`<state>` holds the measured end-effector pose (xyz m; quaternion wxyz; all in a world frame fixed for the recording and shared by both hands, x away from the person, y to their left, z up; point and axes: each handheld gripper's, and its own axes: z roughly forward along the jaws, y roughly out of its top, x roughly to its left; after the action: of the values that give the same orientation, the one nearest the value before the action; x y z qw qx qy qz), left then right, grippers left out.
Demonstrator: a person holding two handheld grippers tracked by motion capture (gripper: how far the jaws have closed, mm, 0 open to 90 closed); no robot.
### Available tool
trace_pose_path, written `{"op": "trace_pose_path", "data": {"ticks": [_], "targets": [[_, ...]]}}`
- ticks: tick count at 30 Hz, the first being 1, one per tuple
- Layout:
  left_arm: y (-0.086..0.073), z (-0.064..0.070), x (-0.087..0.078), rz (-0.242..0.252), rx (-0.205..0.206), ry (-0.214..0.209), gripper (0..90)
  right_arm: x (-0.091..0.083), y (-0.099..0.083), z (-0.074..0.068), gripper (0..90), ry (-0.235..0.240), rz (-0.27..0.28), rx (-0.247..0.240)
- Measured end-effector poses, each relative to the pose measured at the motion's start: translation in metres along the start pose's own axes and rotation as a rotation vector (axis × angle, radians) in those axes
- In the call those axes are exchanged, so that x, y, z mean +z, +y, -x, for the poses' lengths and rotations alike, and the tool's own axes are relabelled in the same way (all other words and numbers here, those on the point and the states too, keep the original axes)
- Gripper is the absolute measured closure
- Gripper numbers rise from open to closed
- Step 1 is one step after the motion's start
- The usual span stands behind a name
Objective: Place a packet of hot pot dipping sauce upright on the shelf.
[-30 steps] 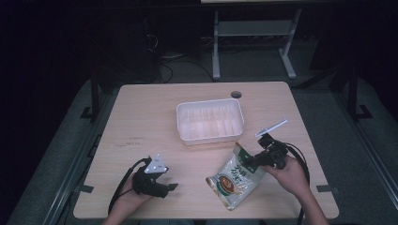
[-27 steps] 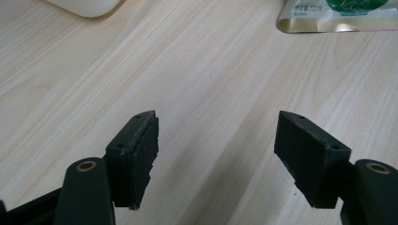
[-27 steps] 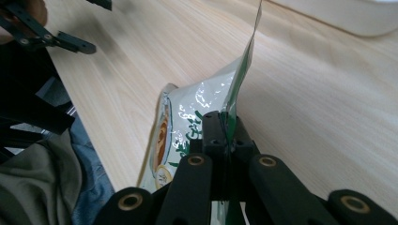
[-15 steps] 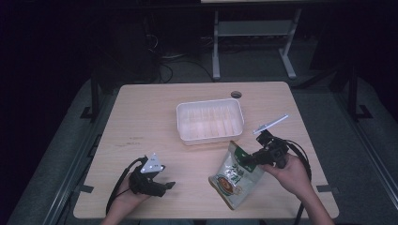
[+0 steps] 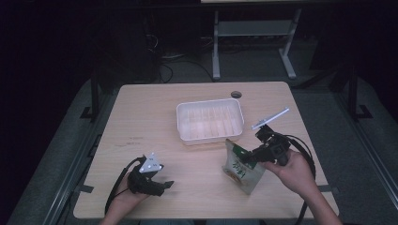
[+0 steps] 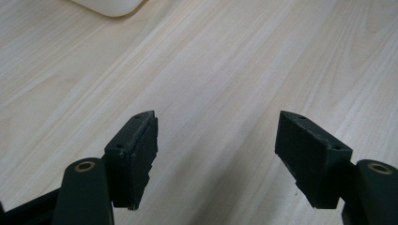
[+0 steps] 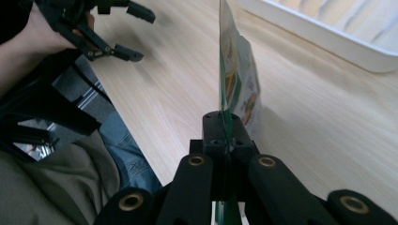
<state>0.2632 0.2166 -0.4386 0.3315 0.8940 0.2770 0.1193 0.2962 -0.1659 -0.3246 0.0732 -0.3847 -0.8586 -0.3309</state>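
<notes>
pinching the snack pouch (image 5: 241,167), right gripper (image 5: 250,157) clamps its edge; left gripper (image 5: 165,184) gapes wide.

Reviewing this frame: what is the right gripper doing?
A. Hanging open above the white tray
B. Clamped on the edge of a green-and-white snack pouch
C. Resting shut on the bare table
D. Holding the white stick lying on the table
B. In the right gripper view the right gripper has its jaws closed on the thin edge of the snack pouch, and the high view shows the pouch at its tip, near the white tray.
</notes>
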Motion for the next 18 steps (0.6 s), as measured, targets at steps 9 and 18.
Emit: {"op": "trace_pose_path", "data": {"ticks": [9, 18], "targets": [[-0.002, -0.004, -0.002, 0.001, -0.018, 0.014, 29.2, -0.023, 0.01, 0.009, 89.8, -0.006, 0.058, 0.067], [-0.004, -0.007, -0.003, 0.004, -0.03, 0.027, 29.0, -0.038, 0.022, 0.011, 89.7, -0.03, 0.099, 0.128]]}}
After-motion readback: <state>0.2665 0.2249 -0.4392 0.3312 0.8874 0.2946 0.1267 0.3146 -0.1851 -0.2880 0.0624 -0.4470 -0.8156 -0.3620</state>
